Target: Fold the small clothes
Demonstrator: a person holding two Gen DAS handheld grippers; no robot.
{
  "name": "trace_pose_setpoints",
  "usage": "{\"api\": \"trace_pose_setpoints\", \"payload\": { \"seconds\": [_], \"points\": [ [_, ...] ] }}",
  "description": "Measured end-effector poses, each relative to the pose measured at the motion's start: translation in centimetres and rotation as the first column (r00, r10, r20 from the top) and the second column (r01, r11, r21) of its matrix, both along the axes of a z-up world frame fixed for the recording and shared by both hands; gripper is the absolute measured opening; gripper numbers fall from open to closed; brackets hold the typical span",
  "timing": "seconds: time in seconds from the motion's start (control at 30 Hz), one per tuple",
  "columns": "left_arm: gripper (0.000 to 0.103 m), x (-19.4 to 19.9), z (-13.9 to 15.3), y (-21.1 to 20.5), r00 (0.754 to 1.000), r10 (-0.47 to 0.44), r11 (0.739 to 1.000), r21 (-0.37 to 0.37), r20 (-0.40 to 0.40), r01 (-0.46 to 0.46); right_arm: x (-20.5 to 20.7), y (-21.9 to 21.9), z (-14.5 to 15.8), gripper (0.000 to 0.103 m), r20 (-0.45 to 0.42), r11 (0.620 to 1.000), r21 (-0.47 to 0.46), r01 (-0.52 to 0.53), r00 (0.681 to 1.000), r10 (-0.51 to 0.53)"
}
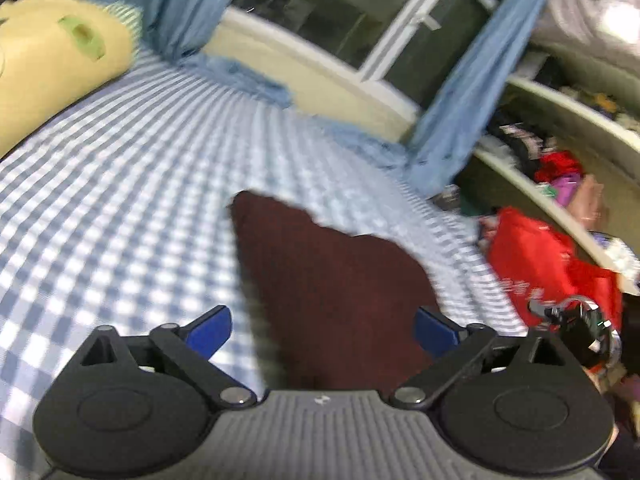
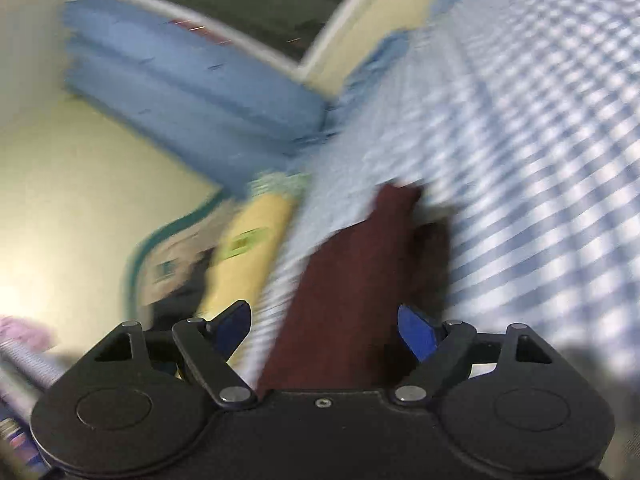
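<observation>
Maroon cloth (image 1: 332, 292) lies on the blue-checked bedsheet (image 1: 120, 184), dead ahead of both my tools, its long axis running away from me between the spread blue fingers. My left gripper (image 1: 322, 330) and right gripper (image 2: 324, 330) both gape wide, holding nothing. Neither looks clearly nearer. Shelves (image 1: 560, 168) at the bedside hold heaped clothes, beside a red bag (image 1: 540, 256).

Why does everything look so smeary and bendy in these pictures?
Right wrist view: the camera seems to be moving, so the yellow pillow, blue curtain and dark red cloth are streaked; a bright glare washes out the left edge. Left wrist view: less blurred, but the fisheye lens bends the window frame and shelves; a light glares top right.
</observation>
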State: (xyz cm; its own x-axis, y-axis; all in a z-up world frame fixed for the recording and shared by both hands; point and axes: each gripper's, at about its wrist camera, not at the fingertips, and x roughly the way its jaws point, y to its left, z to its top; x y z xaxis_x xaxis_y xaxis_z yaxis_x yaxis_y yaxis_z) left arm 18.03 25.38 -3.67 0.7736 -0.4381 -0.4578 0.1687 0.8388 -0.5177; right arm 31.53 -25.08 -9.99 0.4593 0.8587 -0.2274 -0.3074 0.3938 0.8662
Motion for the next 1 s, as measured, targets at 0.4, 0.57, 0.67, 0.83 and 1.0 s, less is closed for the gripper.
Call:
{"api": "trace_pose_setpoints", "payload": {
  "seconds": [0.4,0.57,0.67,0.83,1.0],
  "points": [
    [0.098,-0.6,-7.0,-7.8,0.984,-0.129,0.991,0.024,-0.124,0.133,-4.5,1.6,-6.8,0.068,-0.125,0.997,0.050,-0.051,0.990,0.057],
    [0.099,-2.0,-4.2,-7.3,0.992,-0.103,0.995,0.008,-0.076,0.104,-2.9,1.7,-2.2,0.089,-0.033,0.995,0.011,-0.096,0.995,0.097],
    [0.102,-3.0,-2.1,-7.0,0.998,-0.054,0.998,-0.023,-0.033,0.053,1.1,2.1,1.1,0.094,0.032,0.996,0.029,-0.085,0.996,0.085],
    [0.102,-4.3,0.0,-6.0,0.998,0.061,0.998,0.006,-0.020,-0.061,10.9,3.9,0.6,0.099,-0.078,0.995,0.071,-0.077,0.994,0.082],
    [0.102,-6.1,1.8,-4.9,0.987,0.163,0.976,0.143,0.011,-0.163,16.0,4.8,-2.7,0.095,-0.118,1.000,-0.021,0.002,0.993,-0.005]
  ]
}}
